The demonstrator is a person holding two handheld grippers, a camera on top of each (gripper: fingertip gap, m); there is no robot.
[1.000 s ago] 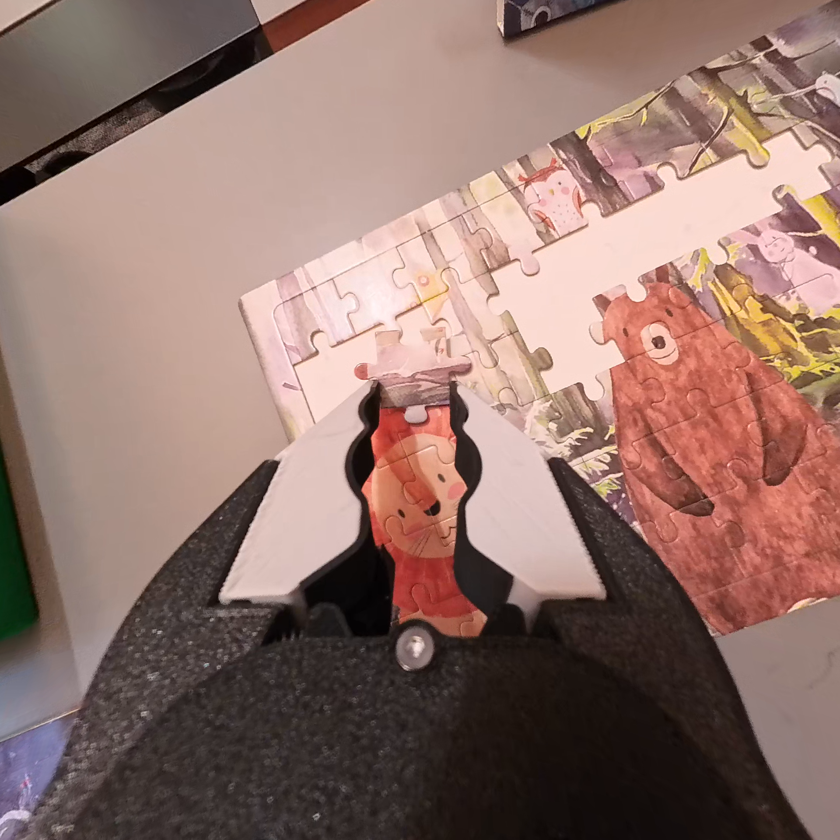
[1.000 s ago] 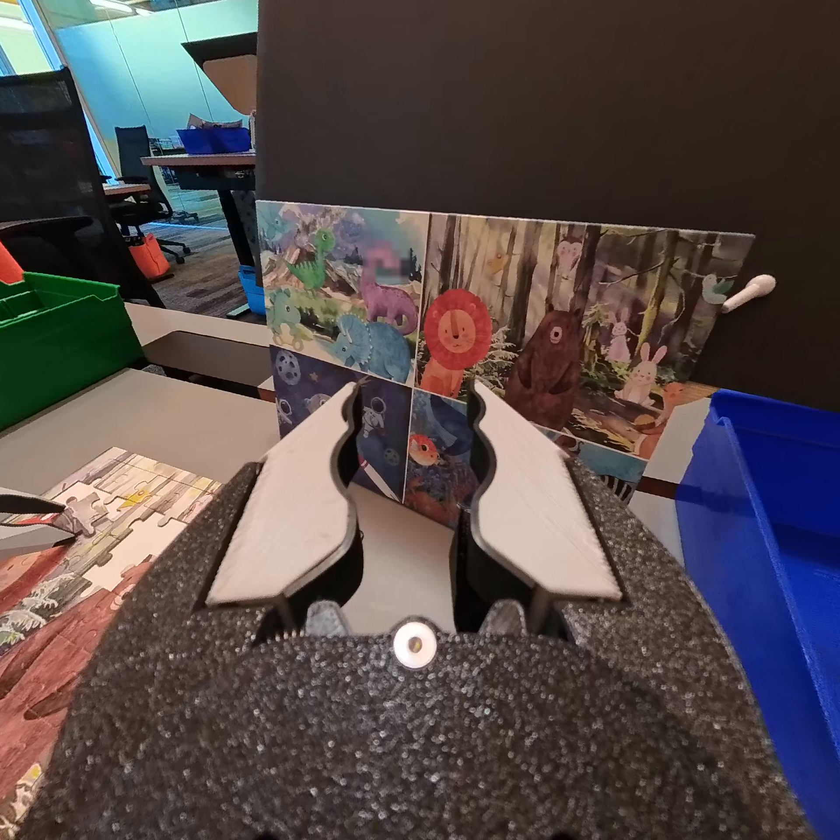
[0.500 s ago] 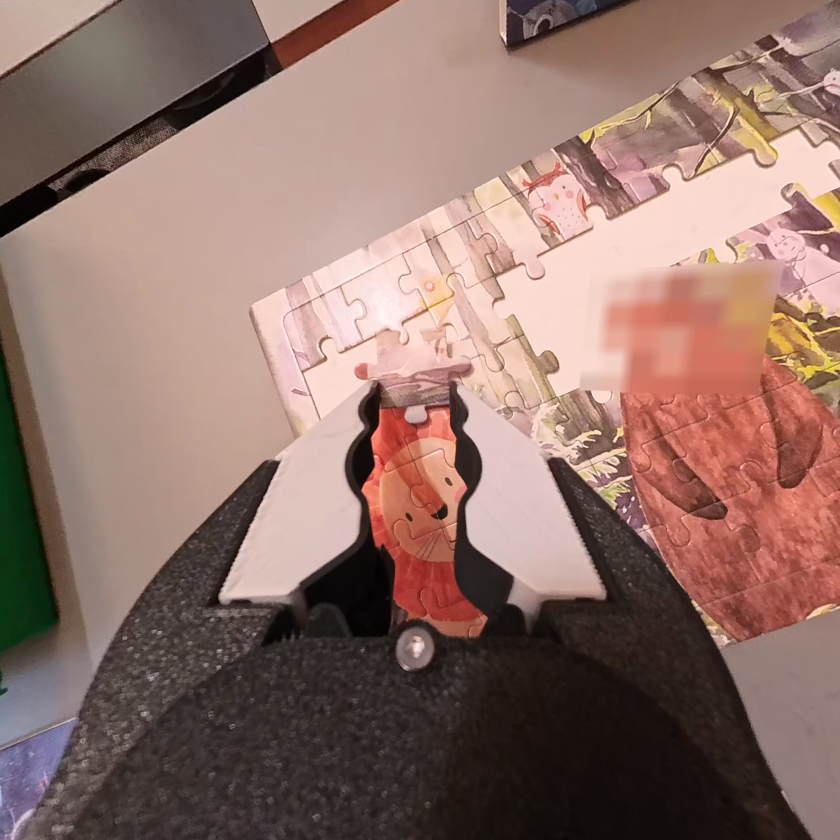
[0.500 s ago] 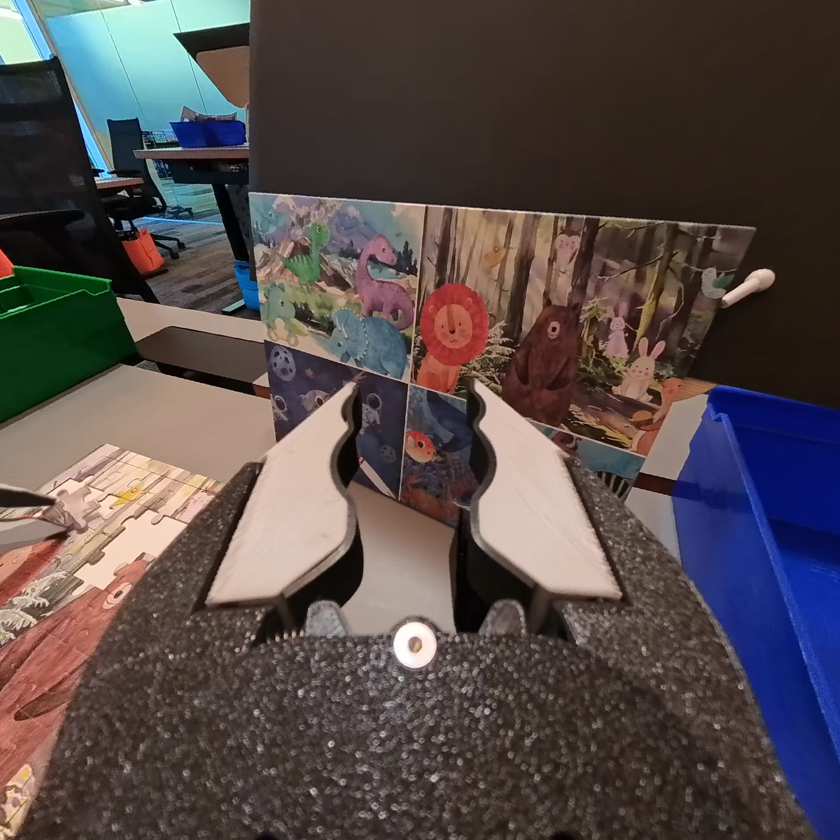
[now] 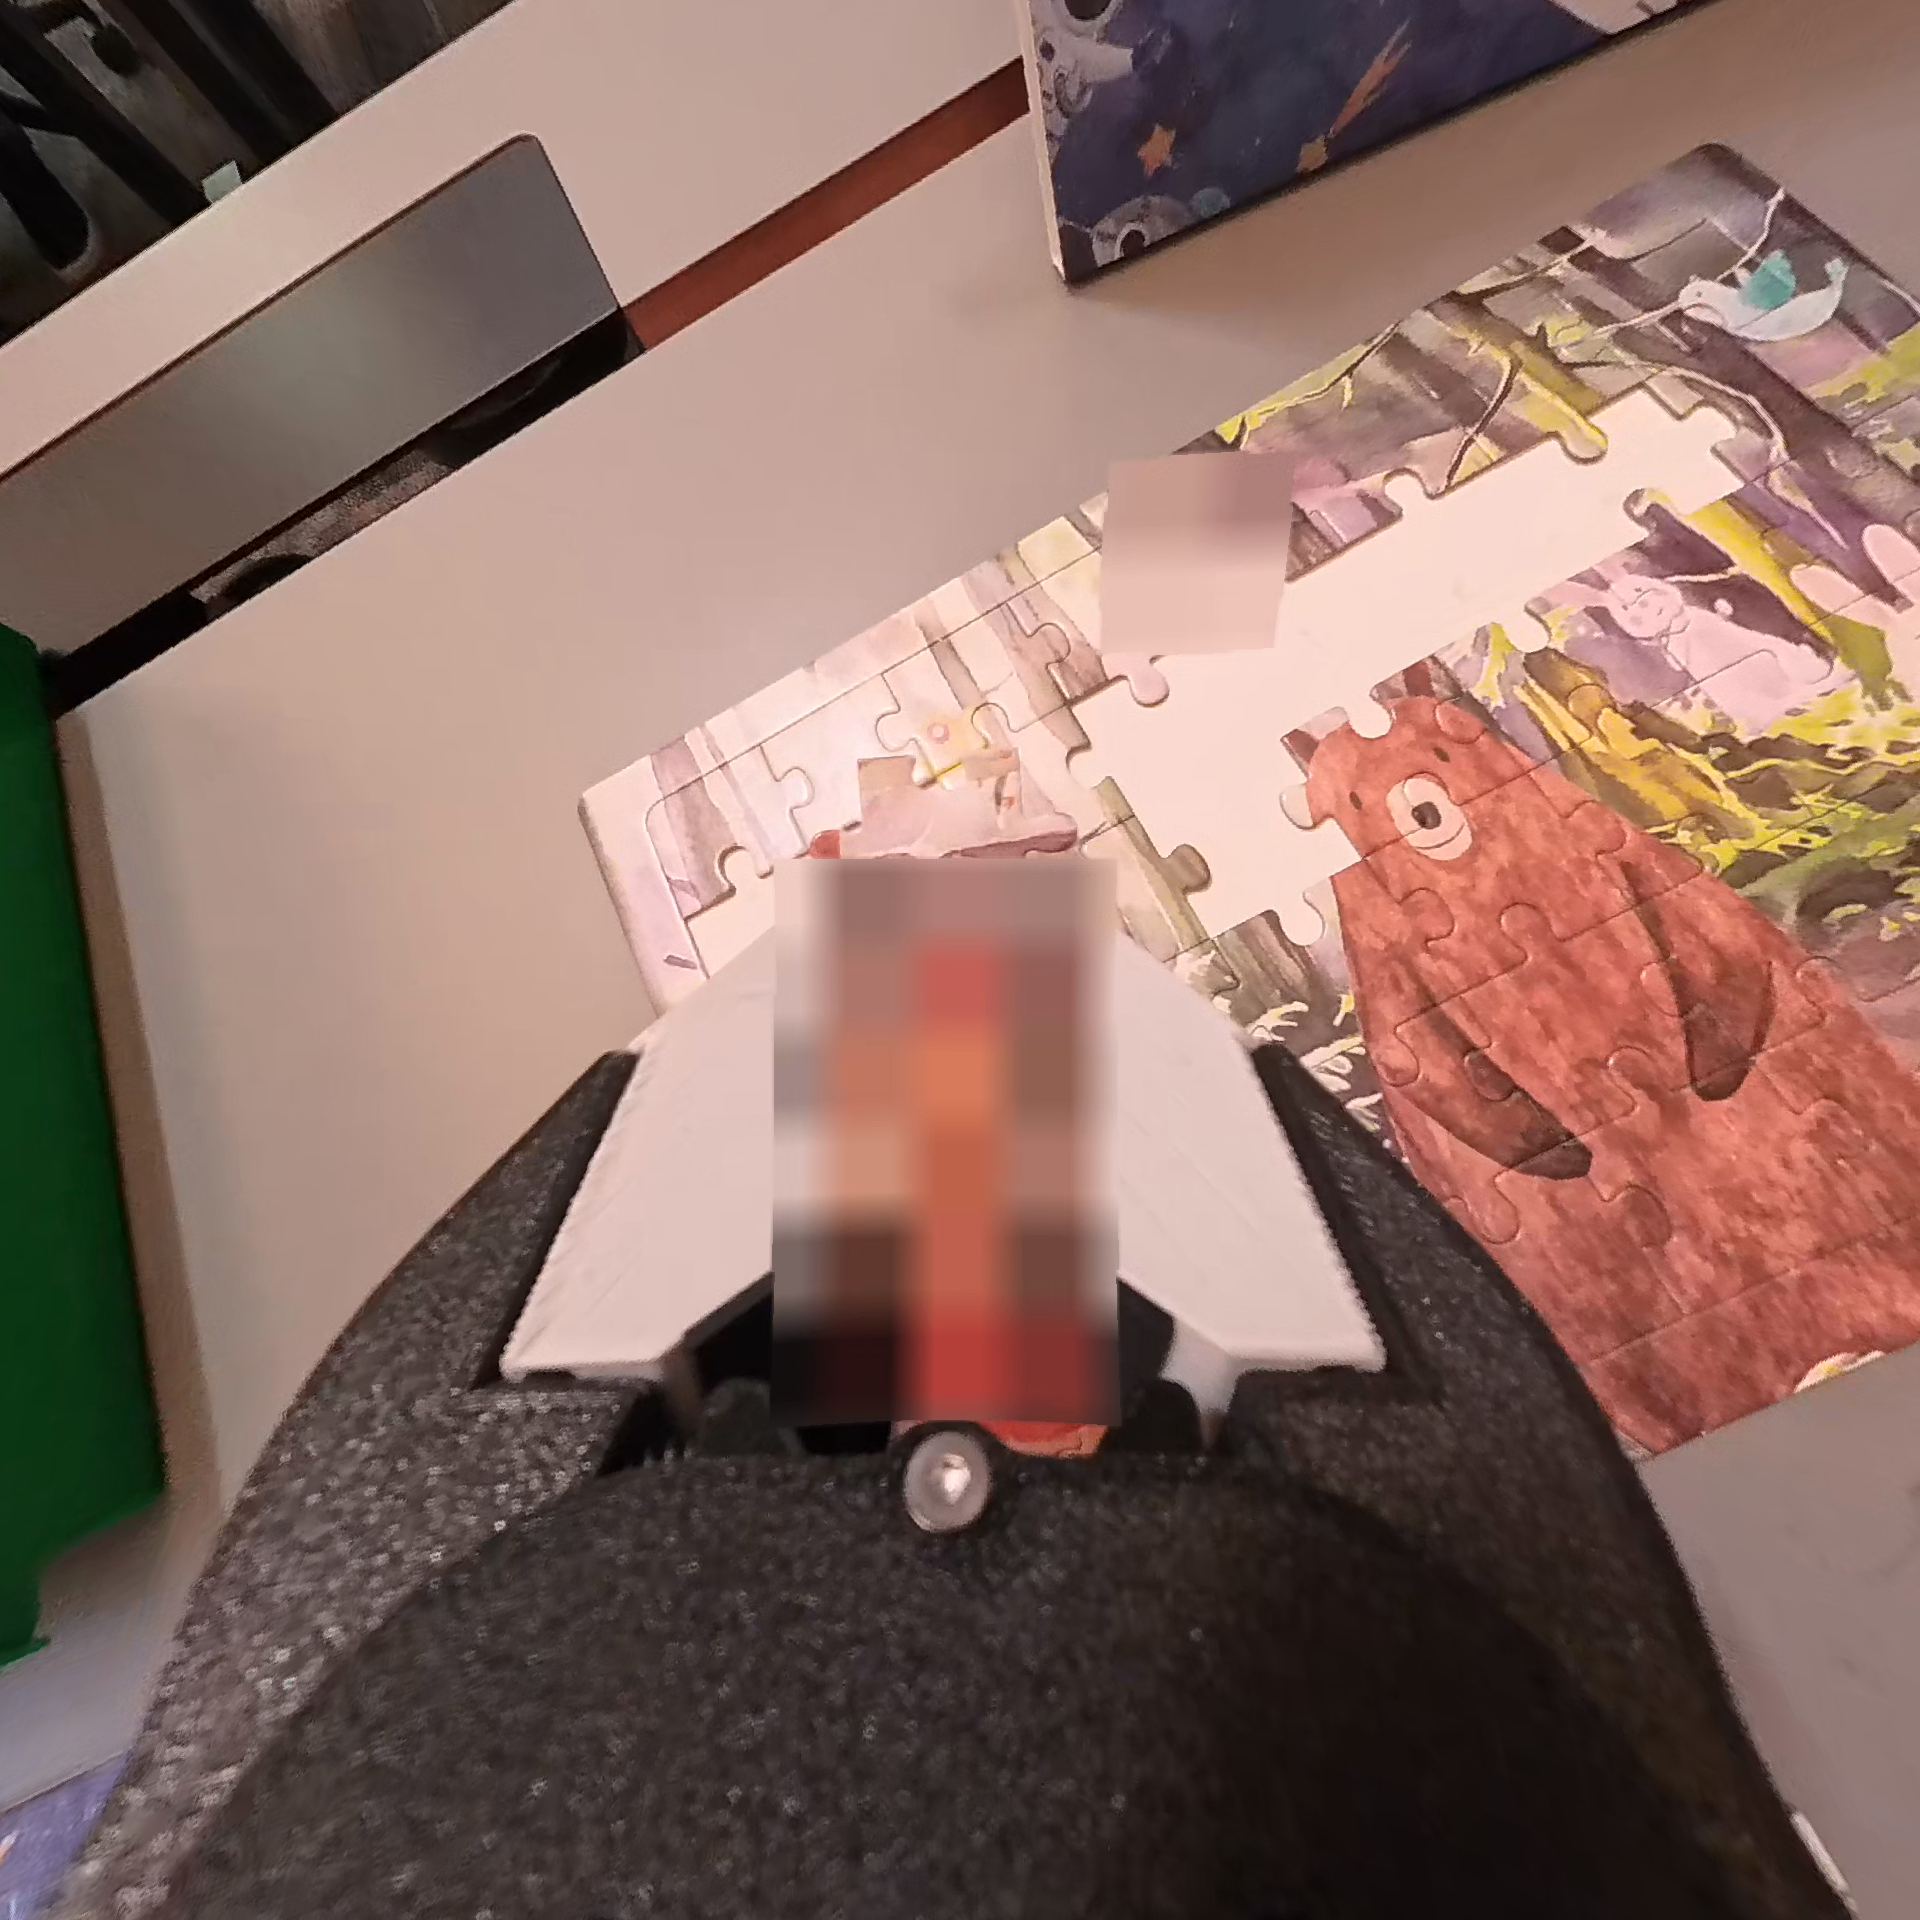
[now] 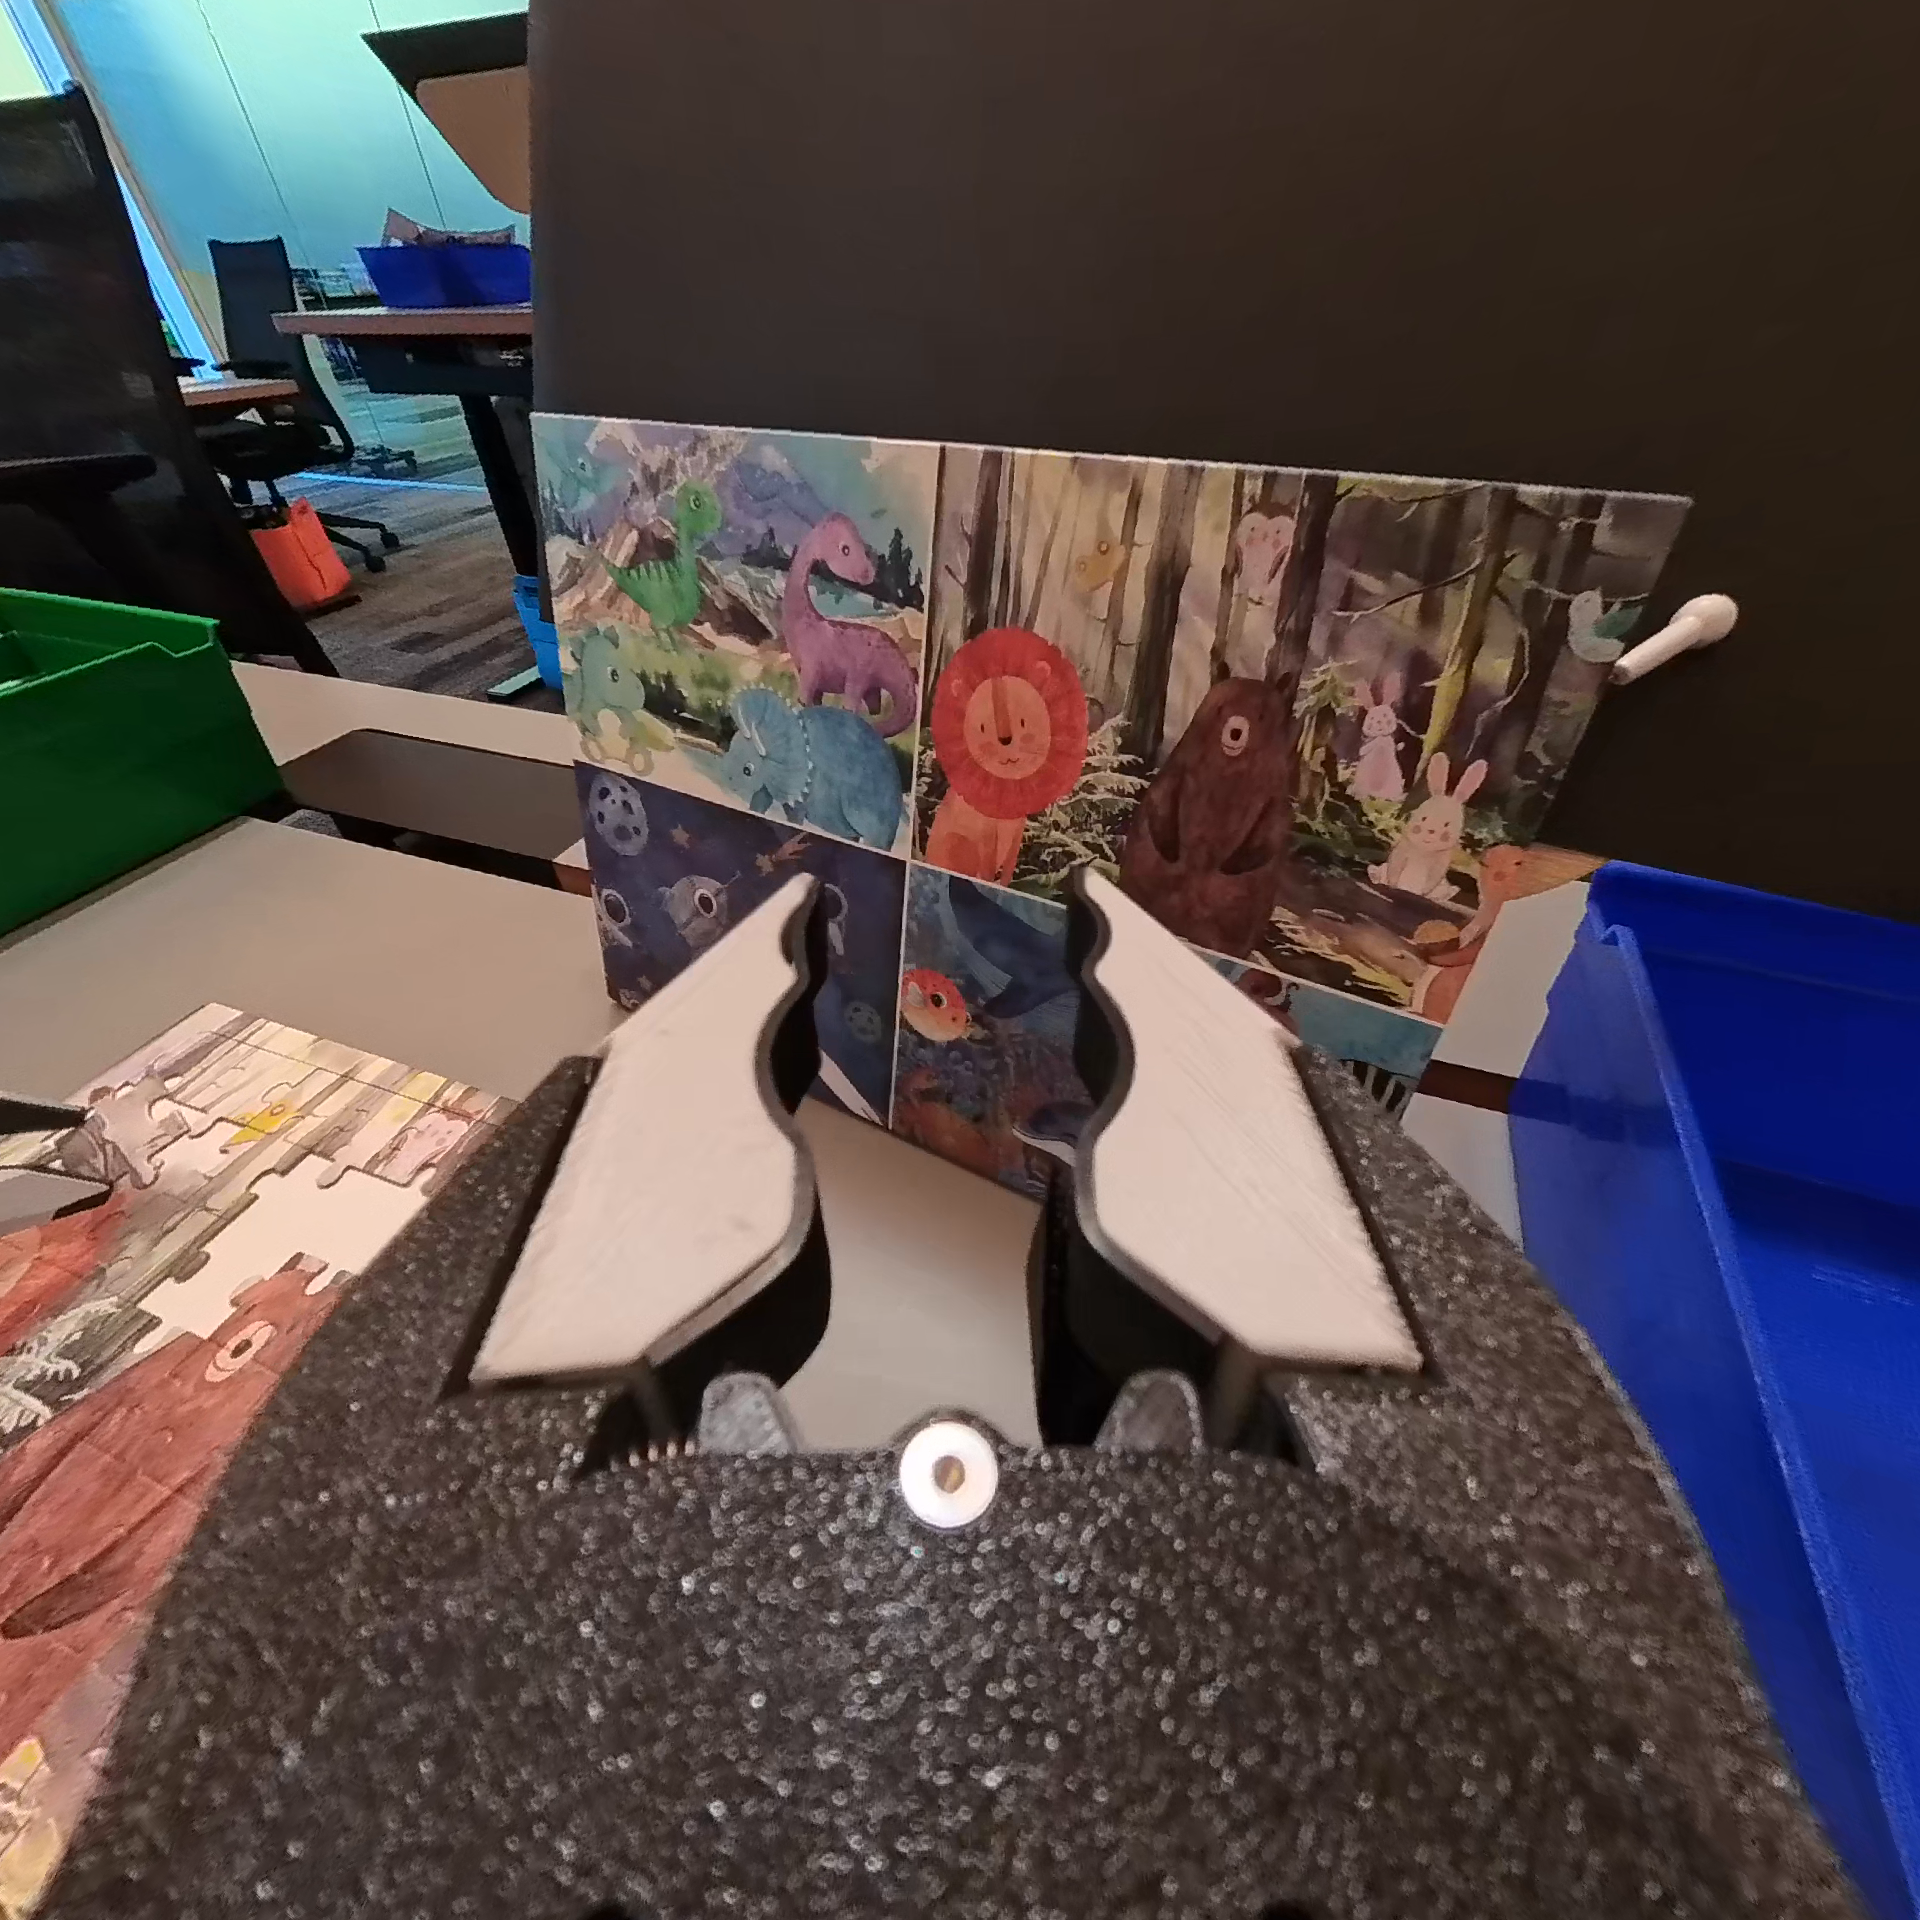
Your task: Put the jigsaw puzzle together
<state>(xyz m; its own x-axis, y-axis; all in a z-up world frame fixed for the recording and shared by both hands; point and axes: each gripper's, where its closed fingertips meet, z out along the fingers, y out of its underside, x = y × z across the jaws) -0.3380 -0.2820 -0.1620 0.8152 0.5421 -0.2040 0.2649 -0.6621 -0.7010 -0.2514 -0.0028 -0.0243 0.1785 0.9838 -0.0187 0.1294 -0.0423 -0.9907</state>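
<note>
Left gripper (image 5: 940, 862) pinches a grey puzzle piece (image 5: 935, 821) over the forest jigsaw puzzle (image 5: 1558, 935), at the board's ten o'clock corner. Right gripper (image 6: 945, 914) parted wide, empty, facing propped picture box (image 6: 1091, 675).

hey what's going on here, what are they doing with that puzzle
A person is assembling an animal-themed jigsaw puzzle on a grey table using two handheld tools. The left tool grips a loose puzzle piece above the puzzle's near-left corner, where some slots are bare. A long white strip across the middle is also unfilled. The right tool is open and empty, facing the reference picture propped against a dark panel, with a blue bin beside it.
</note>
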